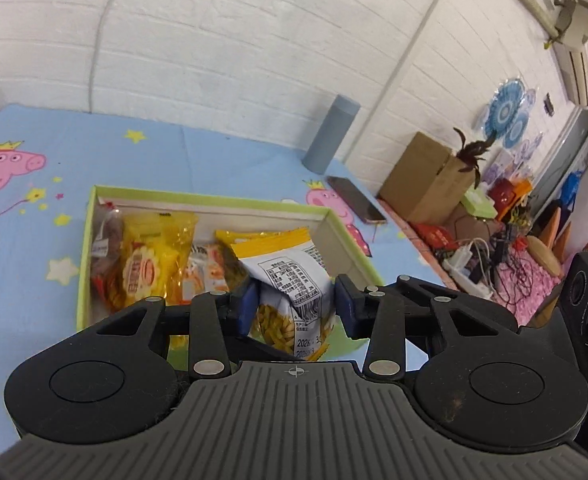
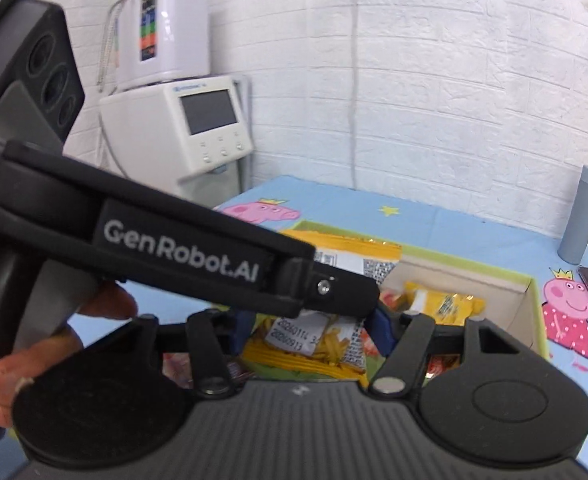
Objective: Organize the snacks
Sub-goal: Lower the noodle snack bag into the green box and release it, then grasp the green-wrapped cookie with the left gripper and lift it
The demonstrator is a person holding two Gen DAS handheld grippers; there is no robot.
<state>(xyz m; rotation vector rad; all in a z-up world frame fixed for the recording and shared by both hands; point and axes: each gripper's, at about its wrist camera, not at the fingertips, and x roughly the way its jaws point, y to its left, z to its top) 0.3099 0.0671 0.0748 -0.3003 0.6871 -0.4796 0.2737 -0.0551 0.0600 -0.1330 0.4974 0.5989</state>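
Observation:
A green-rimmed cardboard box [image 1: 210,194] on the blue cartoon cloth holds several snack packets. A yellow-and-white packet of fried sticks [image 1: 290,280] stands tilted in its near right part. My left gripper [image 1: 294,306] has blue pads on either side of this packet's lower half, with a gap to the right pad. In the right wrist view the same packet [image 2: 317,340] sits between my right gripper's pads [image 2: 309,326]. The left gripper's body crosses that view and hides the contact. A yellow packet [image 2: 445,306] lies further back in the box [image 2: 529,292].
A grey-blue cylinder [image 1: 329,136] and a phone [image 1: 355,200] lie beyond the box near the white brick wall. A brown carton [image 1: 425,176] and clutter stand on the right. White machines [image 2: 178,120] stand off the table's left in the right wrist view.

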